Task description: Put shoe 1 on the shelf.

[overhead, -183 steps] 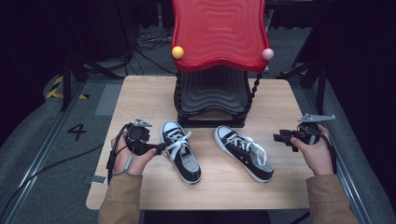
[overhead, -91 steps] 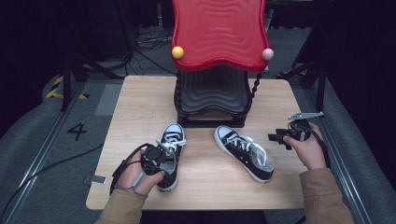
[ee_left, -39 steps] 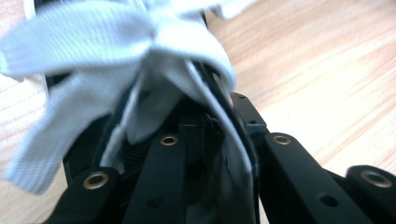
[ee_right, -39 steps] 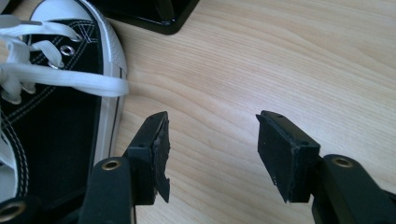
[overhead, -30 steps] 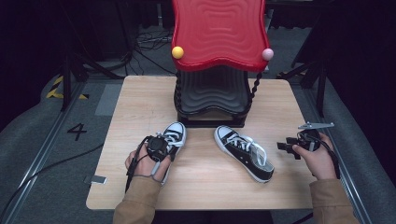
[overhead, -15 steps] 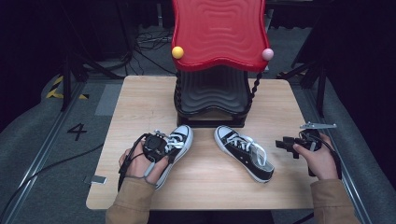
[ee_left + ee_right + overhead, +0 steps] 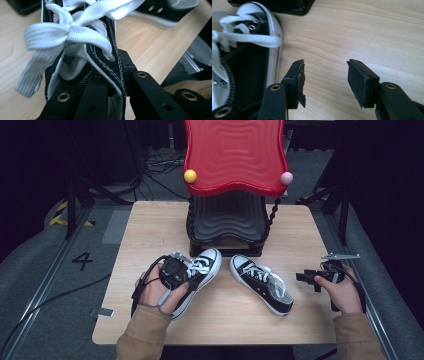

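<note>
Up close, the left gripper (image 7: 110,100) is clamped on the collar edge of the left shoe (image 7: 197,275), a black canvas sneaker with white laces; its 2 black jaws pinch the stitched fabric just behind the top eyelet, and the lace bow lies directly ahead of them. In the high view that left gripper (image 7: 175,270) sits over the shoe's heel end, with the toe pointing away from it toward the black base of the red stand (image 7: 232,155). The shoe's toe looks tilted, though how far it clears the desk (image 7: 150,227) I cannot tell.

To the right of this gripper, just beside the held shoe, the second shoe (image 7: 261,282) lies flat on the desk, toe also toward the stand.

Farther right, the right gripper (image 7: 325,80) hovers over bare wood with its jaws apart and nothing between them; they have just been opening a little. The second shoe's side is just left of its left jaw. In the high view the right gripper (image 7: 305,277) is held near the desk's right edge.
</note>
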